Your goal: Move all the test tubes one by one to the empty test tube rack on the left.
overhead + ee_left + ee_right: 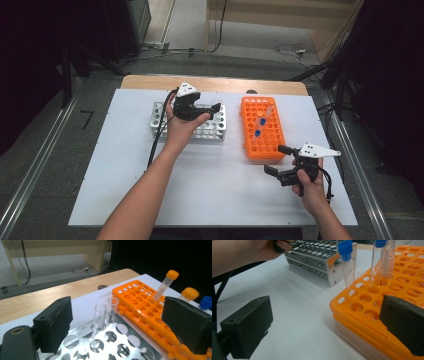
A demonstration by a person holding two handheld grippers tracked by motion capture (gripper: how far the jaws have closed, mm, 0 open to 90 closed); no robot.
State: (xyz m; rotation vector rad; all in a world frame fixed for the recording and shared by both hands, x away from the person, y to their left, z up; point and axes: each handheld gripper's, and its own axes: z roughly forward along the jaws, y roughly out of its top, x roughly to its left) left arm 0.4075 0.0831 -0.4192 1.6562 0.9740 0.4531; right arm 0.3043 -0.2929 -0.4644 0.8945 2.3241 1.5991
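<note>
Clear glass tubes upright in metal rack, between wide-open jaws of left hand-held gripper, untouched

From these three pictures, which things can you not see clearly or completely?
- Metal rack: in the high view, the left hand and left gripper cover its middle.
- Capped tubes in the orange rack: too small in the high view to count surely.
- Blue-capped tube: in the left gripper view, the picture's edge and a jaw hide it.

Floor cables (beyond the table)
</note>
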